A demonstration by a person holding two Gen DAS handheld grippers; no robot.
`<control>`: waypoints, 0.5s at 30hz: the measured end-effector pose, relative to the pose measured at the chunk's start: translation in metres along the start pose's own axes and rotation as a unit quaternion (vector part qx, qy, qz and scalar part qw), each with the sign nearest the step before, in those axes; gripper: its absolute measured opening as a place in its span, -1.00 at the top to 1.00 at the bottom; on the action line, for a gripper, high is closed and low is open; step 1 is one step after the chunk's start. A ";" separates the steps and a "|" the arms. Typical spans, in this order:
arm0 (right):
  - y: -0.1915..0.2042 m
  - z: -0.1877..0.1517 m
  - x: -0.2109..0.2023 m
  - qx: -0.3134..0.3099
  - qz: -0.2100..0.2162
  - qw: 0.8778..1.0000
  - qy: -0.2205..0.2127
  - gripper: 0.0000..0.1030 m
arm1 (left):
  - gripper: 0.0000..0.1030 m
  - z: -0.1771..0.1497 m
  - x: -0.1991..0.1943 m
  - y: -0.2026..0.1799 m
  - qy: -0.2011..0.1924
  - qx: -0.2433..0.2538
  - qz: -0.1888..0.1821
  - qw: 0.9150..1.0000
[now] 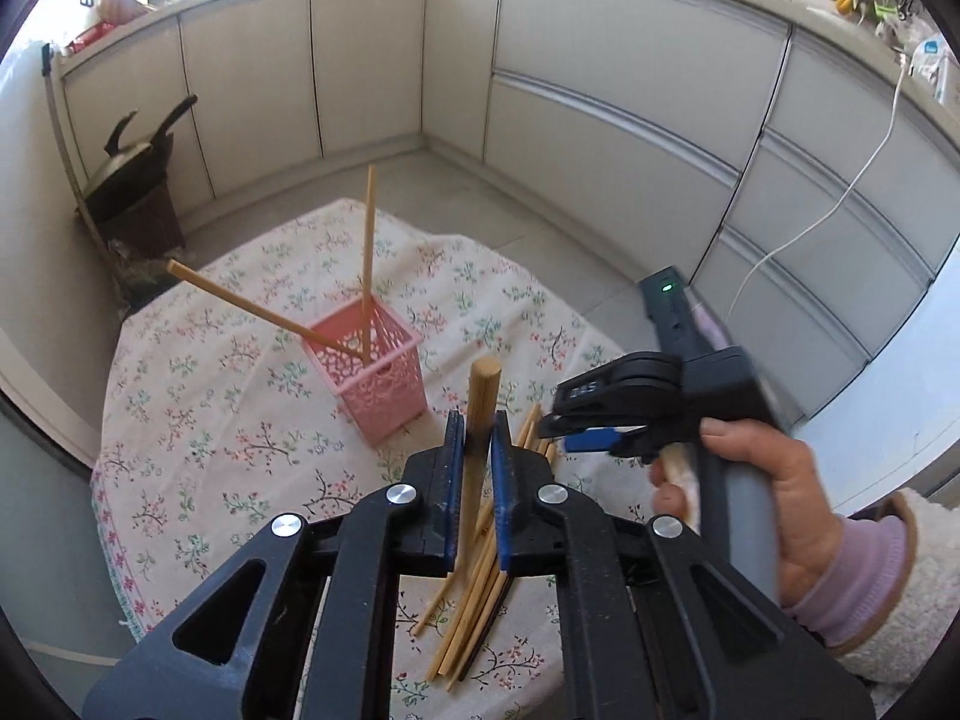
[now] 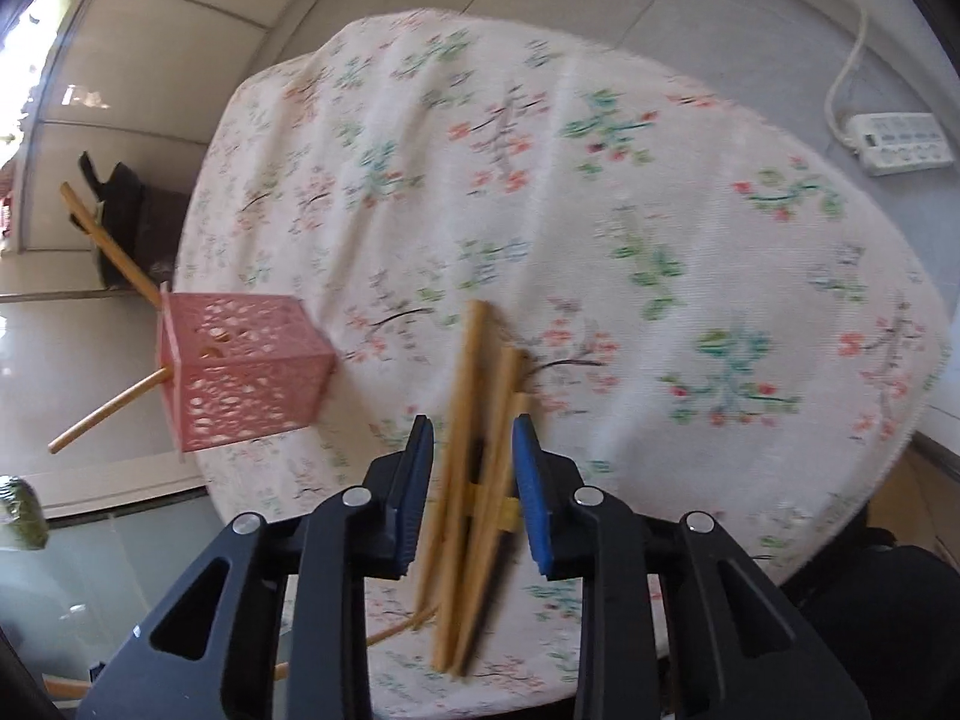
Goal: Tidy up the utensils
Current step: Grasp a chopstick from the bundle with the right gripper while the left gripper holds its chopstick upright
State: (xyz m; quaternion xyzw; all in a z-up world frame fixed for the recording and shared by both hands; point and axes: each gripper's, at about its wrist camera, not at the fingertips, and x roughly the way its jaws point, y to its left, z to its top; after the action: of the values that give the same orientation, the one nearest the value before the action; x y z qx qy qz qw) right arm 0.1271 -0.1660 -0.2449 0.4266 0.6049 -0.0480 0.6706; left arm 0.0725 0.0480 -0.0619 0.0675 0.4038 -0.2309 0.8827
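Pink basket (image 1: pixel 379 377): two chopsticks (image 1: pixel 367 258) lean out of its top, narrowing entry. Loose chopstick pile (image 2: pixel 474 480) just beside; cloth beyond bare.

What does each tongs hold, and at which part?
Left tongs grip a round wooden chopstick just below its thick end. Right tongs straddle the chopstick pile; a grip cannot be told.

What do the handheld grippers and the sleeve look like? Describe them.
Both the left gripper and right gripper have black angular linkage arms, silver round pivot bolts and blue ribbed pads. The right one has a grey handle with a green light. The sleeve is lilac-cuffed, cream fleece.
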 end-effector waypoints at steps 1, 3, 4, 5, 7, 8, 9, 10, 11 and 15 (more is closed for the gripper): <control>0.001 0.001 0.004 0.003 0.006 1.000 0.007 0.51 | 0.85 0.000 -0.001 0.001 -0.001 -0.001 -0.003 1.000; 0.003 0.003 0.011 0.005 0.005 1.000 0.012 0.54 | 0.85 -0.001 -0.003 0.004 -0.004 -0.003 -0.004 1.000; 0.004 0.004 0.014 0.005 0.001 1.000 0.012 0.57 | 0.85 -0.001 -0.004 0.005 -0.007 -0.005 -0.005 1.000; 0.006 0.005 0.016 0.003 -0.006 1.000 0.010 0.60 | 0.85 -0.001 -0.005 0.006 -0.008 -0.005 -0.007 1.000; 0.009 0.007 0.021 -0.001 -0.015 1.000 0.011 0.64 | 0.86 -0.001 -0.008 0.008 -0.010 -0.007 -0.008 1.000; 0.011 0.009 0.023 -0.006 -0.024 1.000 0.012 0.67 | 0.85 0.000 -0.009 0.009 -0.012 -0.009 -0.009 1.000; 0.010 0.009 0.025 -0.009 -0.031 0.999 0.012 0.67 | 0.85 0.000 -0.010 0.010 -0.013 -0.010 -0.008 1.000; 0.011 0.009 0.028 -0.012 -0.040 0.999 0.014 0.68 | 0.85 0.000 -0.009 0.012 -0.013 -0.012 -0.007 1.000; 0.013 0.009 0.034 -0.015 -0.049 0.998 0.021 0.69 | 0.85 -0.001 -0.010 0.013 -0.014 -0.014 -0.006 1.000; 0.013 0.006 0.042 -0.020 -0.057 0.998 0.019 0.81 | 0.86 -0.001 -0.013 0.018 -0.018 -0.024 -0.002 1.000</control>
State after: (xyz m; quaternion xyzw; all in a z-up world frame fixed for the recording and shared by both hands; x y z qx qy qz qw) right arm 0.1505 -0.1431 -0.2745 0.3787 0.6419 -0.0654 0.6635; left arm 0.0731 0.0689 -0.0544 0.0409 0.3936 -0.2243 0.8905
